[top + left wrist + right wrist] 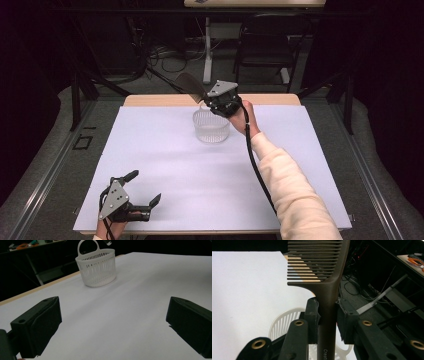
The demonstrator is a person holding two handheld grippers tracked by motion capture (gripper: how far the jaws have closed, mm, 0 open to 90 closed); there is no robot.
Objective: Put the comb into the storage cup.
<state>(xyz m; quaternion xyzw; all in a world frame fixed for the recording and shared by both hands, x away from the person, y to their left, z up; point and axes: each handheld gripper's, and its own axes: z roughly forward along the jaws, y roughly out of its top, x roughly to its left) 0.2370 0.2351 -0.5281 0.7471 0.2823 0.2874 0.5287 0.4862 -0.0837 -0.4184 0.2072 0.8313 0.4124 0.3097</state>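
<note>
A dark brown comb [329,290] with long teeth is clamped by its handle between the jaws of my right gripper [327,315]. In the high view that right gripper [212,100] hovers just above and behind the white slotted basket [211,126], and the comb [191,85] sticks up to the left. The basket [97,266] has a loop handle and stands on the white table sheet. Part of the basket [283,322] lies below the right jaws. My left gripper [145,187] rests near the front left of the sheet, open and with nothing in it [112,322].
The white sheet [165,165] covers a wooden table [150,100]. Beyond the far edge are a chair [265,50], a table leg [207,50] and cables on the floor. A person's sleeve [295,195] reaches in from the front right.
</note>
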